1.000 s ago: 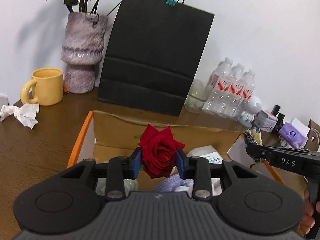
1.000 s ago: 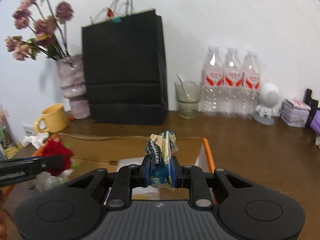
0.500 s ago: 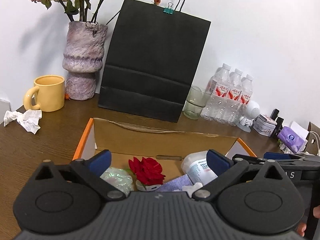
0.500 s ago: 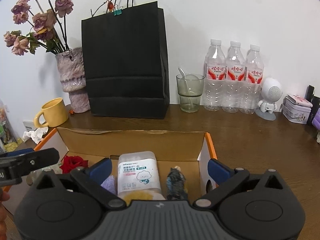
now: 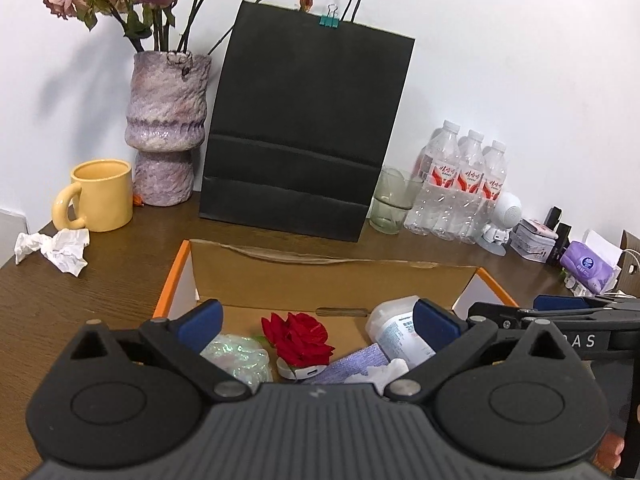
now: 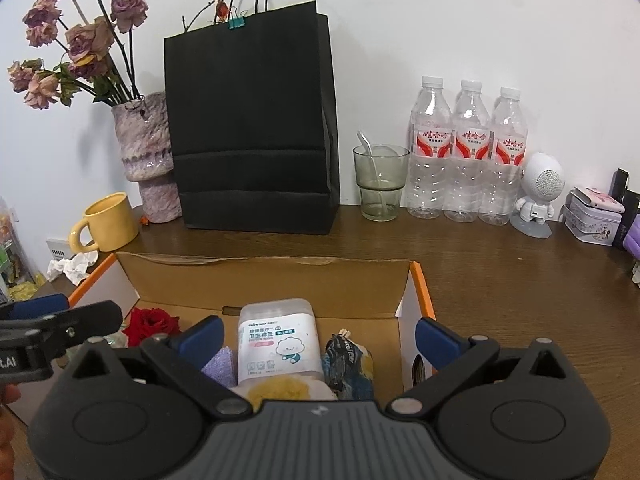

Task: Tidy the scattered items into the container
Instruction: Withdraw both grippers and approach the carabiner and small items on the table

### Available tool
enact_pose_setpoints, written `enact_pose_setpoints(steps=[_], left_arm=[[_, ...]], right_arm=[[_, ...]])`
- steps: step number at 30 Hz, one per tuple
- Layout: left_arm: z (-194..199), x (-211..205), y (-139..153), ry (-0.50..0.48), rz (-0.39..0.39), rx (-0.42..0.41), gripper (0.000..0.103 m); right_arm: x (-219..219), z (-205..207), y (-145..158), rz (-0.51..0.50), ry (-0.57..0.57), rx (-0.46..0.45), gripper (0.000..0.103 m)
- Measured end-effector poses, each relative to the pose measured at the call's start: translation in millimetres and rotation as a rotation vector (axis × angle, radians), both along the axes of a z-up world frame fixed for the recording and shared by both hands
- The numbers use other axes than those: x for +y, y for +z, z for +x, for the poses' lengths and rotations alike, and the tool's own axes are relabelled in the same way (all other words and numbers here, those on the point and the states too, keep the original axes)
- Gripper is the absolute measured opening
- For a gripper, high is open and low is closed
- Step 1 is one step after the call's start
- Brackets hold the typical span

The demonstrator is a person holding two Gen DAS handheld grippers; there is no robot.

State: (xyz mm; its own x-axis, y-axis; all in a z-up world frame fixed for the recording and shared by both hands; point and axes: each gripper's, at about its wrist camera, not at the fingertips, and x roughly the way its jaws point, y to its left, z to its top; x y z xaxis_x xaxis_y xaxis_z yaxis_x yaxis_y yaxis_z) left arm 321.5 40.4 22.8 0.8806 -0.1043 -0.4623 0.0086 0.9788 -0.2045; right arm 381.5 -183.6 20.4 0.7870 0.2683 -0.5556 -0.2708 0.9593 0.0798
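Observation:
An orange-edged cardboard box (image 5: 320,276) (image 6: 264,280) sits on the wooden table before me. In it lie a red rose (image 5: 298,336) (image 6: 150,322), an iridescent wad (image 5: 236,358), a white cotton-swab tub (image 5: 400,336) (image 6: 278,340), a purple cloth (image 5: 352,362), a crumpled dark snack wrapper (image 6: 348,364) and something yellow (image 6: 280,390). My left gripper (image 5: 316,322) is open and empty above the box's left half. My right gripper (image 6: 318,336) is open and empty above its right half; it also shows in the left wrist view (image 5: 560,320).
Crumpled white tissue (image 5: 56,248) lies left of the box by a yellow mug (image 5: 98,196). Behind stand a purple vase (image 5: 168,124), a black paper bag (image 5: 304,136), a glass (image 6: 380,182), three water bottles (image 6: 468,148), a white robot figure (image 6: 538,196) and a tin (image 6: 596,216).
Both grippers opened. The rose dropped from my left gripper into the box and the snack wrapper dropped from my right gripper into the box. Both grippers have since drawn back slightly.

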Motion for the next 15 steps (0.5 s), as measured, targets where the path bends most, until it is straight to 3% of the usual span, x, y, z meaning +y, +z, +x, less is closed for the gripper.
enact_pose_setpoints(steps=[7,15], left_arm=[[-39.3,12.4,27.4,-0.013,-0.024,-0.071,0.103],[-95.6,30.7,27.6,-0.001,0.044,-0.075,0.103]], right_arm=[[-9.2,-48.6,26.2,0.035,0.051,-0.077,0.102],[-22.2,-112.2,27.0,-0.027,0.118,-0.139,0.102]])
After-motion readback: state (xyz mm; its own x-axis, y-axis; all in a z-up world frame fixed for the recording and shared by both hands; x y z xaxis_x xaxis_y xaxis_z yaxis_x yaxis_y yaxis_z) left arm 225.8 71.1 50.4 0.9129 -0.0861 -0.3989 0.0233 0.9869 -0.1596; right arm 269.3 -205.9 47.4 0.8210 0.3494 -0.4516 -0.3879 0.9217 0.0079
